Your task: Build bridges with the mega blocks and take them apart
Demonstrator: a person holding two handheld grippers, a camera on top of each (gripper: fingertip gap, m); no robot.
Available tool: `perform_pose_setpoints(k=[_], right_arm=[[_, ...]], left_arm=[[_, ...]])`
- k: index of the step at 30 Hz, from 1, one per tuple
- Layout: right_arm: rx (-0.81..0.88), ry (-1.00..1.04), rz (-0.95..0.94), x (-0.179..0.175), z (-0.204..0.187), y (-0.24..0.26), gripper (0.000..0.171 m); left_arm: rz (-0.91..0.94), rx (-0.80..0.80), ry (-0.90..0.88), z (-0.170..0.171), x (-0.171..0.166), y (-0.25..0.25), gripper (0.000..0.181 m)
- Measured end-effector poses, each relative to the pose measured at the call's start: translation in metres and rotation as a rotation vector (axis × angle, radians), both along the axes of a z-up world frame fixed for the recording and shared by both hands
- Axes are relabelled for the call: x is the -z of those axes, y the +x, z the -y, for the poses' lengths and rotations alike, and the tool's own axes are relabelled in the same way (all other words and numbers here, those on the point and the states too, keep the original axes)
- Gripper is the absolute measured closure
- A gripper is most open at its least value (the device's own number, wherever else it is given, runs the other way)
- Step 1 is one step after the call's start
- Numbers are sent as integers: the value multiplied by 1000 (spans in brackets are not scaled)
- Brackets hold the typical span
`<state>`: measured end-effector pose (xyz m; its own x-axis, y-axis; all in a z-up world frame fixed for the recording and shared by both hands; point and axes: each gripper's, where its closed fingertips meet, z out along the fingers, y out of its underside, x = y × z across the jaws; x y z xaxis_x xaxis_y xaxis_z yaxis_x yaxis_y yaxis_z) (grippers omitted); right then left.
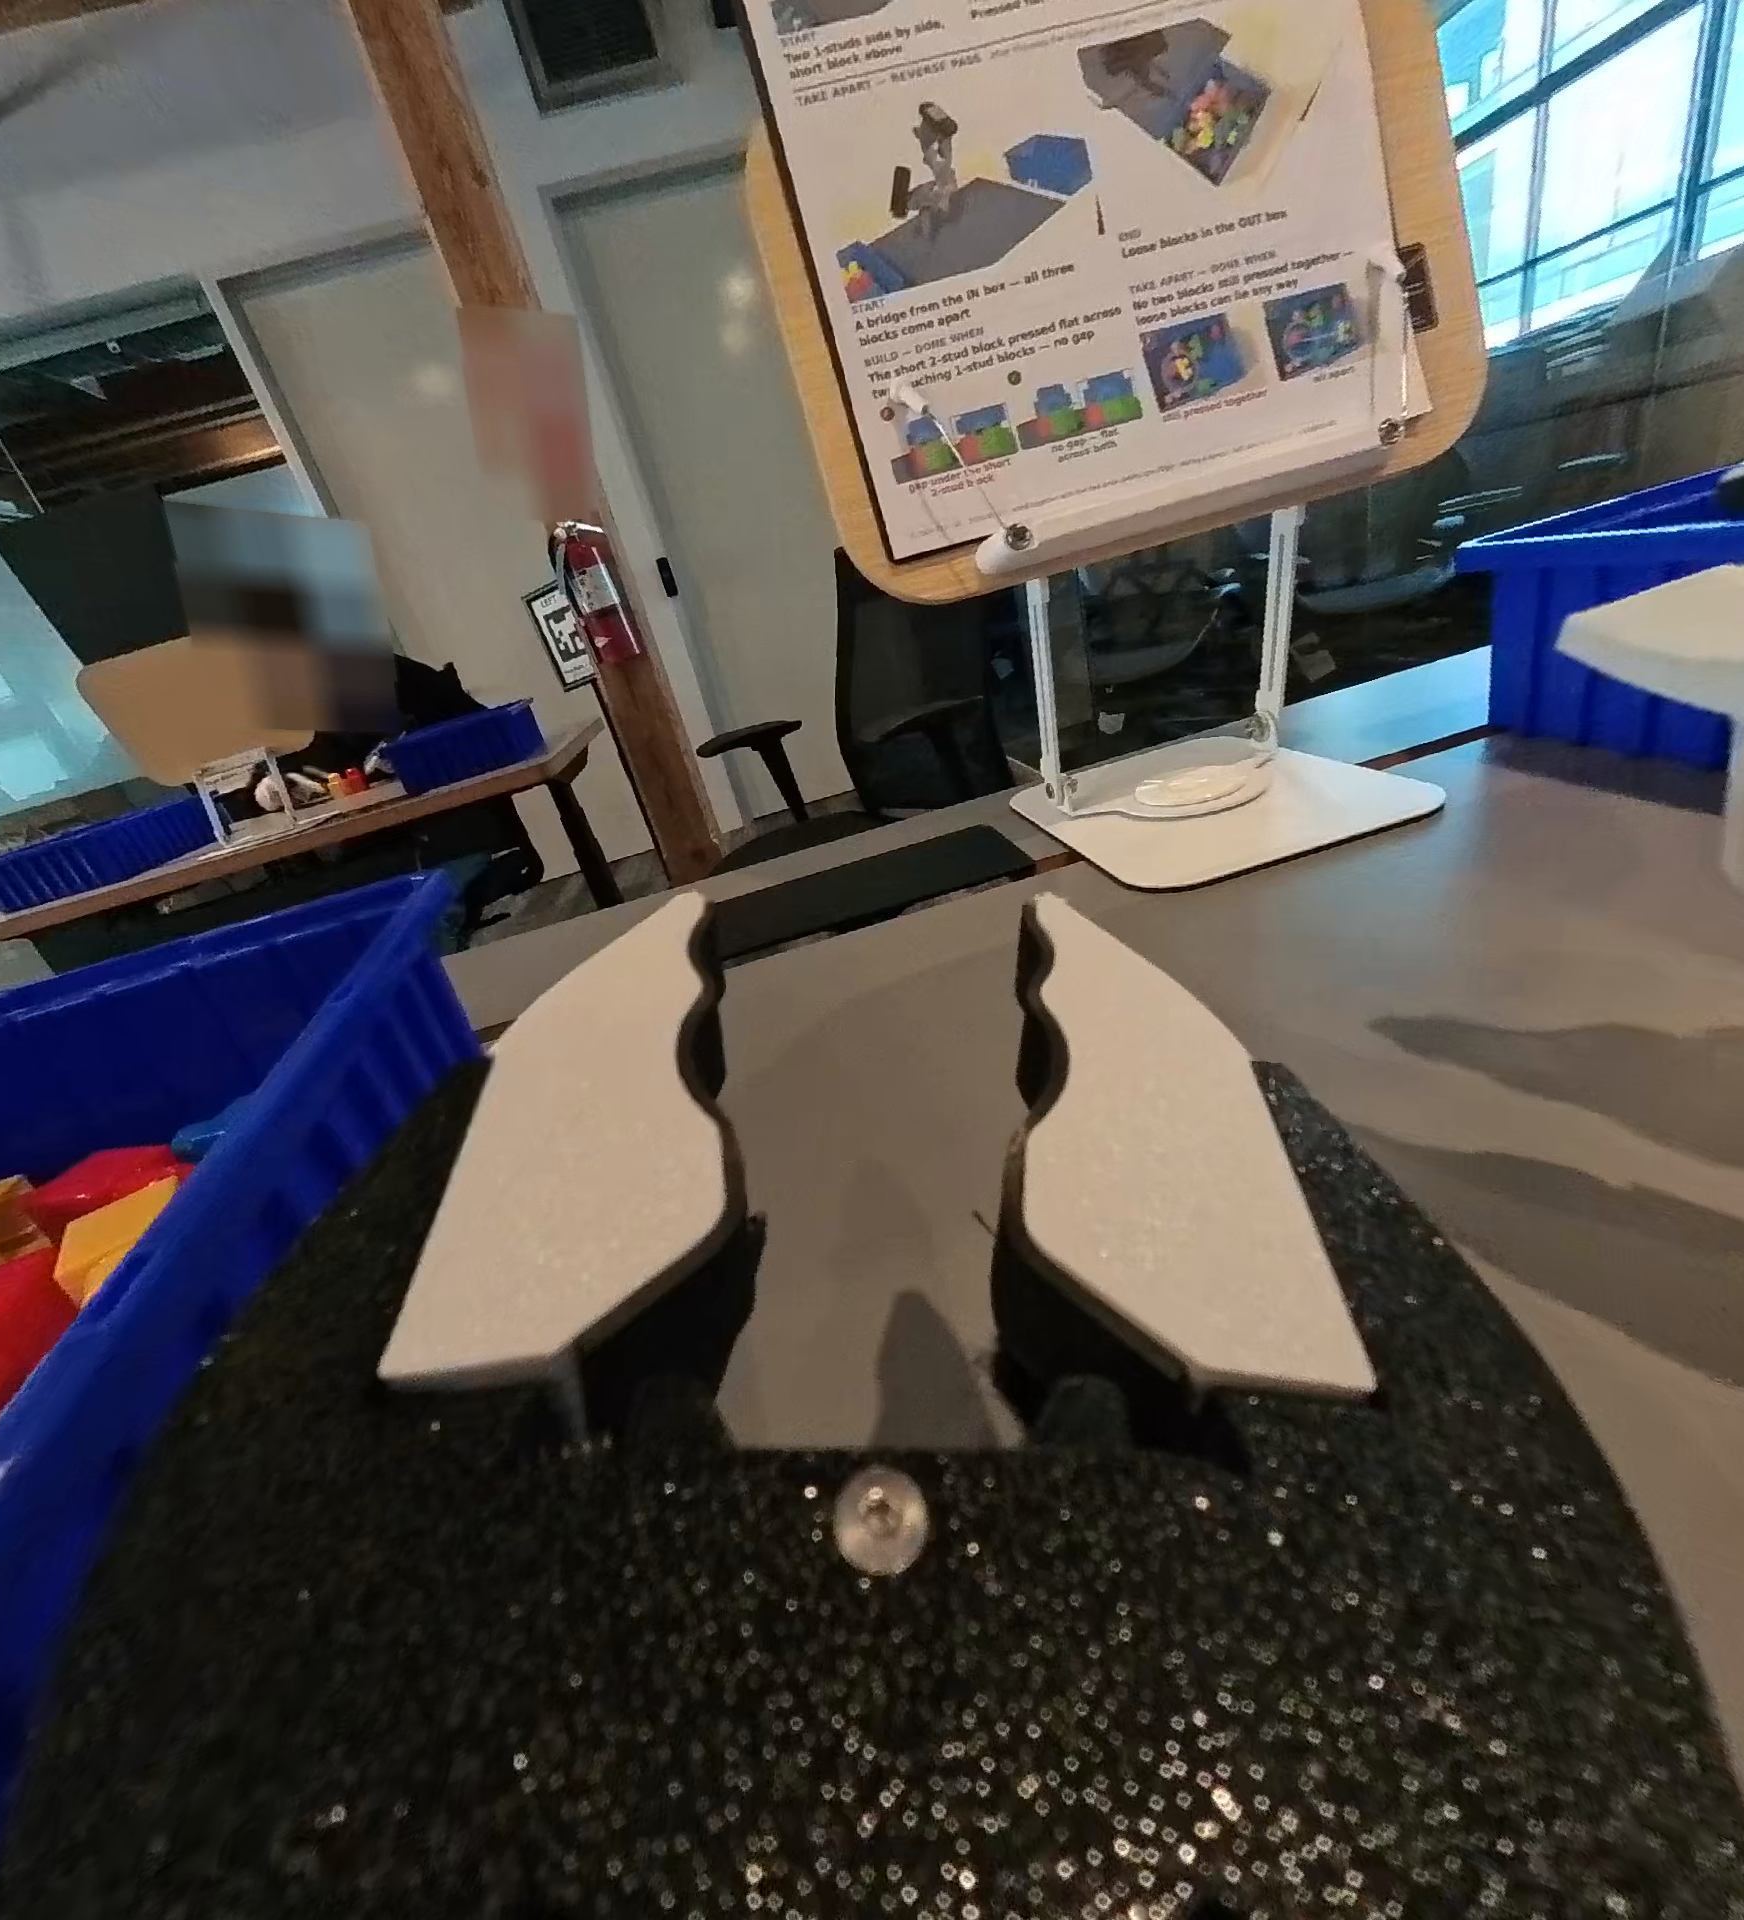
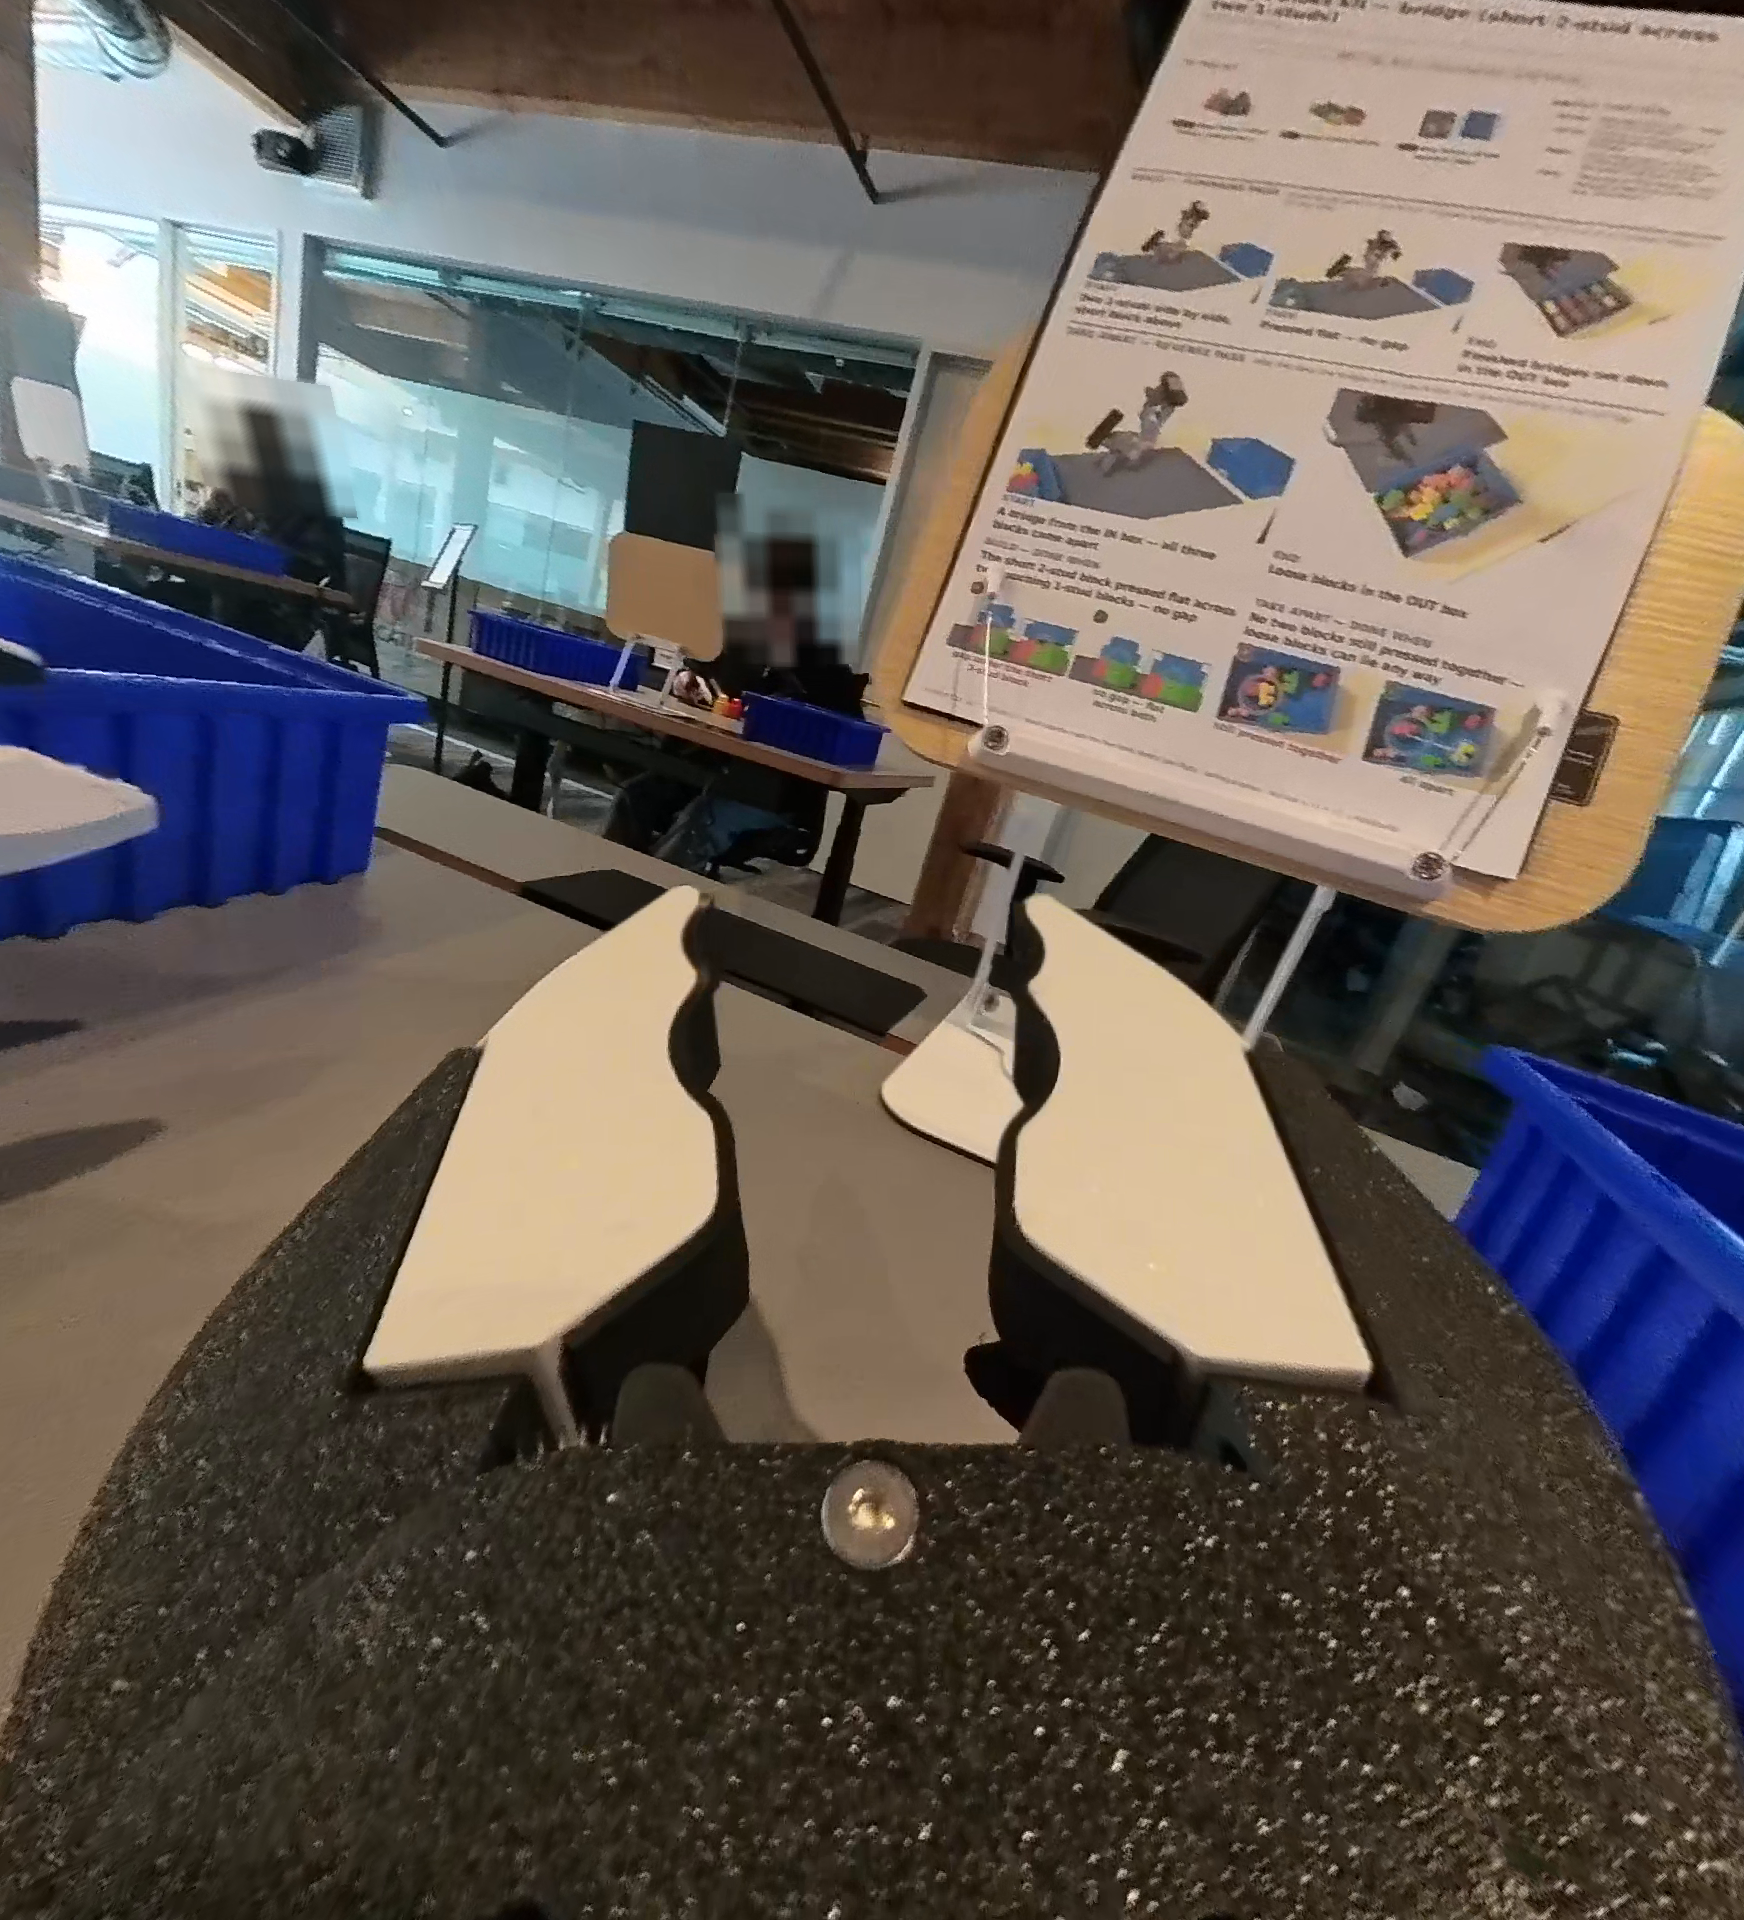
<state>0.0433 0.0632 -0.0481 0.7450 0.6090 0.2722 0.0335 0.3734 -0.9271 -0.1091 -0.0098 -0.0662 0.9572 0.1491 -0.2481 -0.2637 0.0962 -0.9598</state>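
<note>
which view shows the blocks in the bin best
The left wrist view: red and yellow-orange blocks lie in the blue bin left of the open left claw. The right wrist view shows that bin only from outside, its contents hidden.

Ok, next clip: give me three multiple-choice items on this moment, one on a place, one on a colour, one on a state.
1. Where do the red and yellow blocks lie?
A. on the grey table
B. in the blue bin beside the left gripper
C. on the stand's base

2. What colour is the bin beside the right gripper?
A. blue
B. green
C. white

3. What does the left gripper hold?
A. a red block
B. a yellow block
C. nothing, it is open

Key: 1 B, the blocks sit inside the blue bin; 2 A, its ribbed wall is blue; 3 C, only bare grey table shows between its fingers.
</note>
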Motion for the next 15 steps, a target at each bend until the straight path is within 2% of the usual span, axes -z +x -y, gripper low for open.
perform_pose_setpoints(k=[15], right_arm=[[-31,-21,12,5,1,-3,121]], left_arm=[[-45,44,-5,2,-1,18,131]])
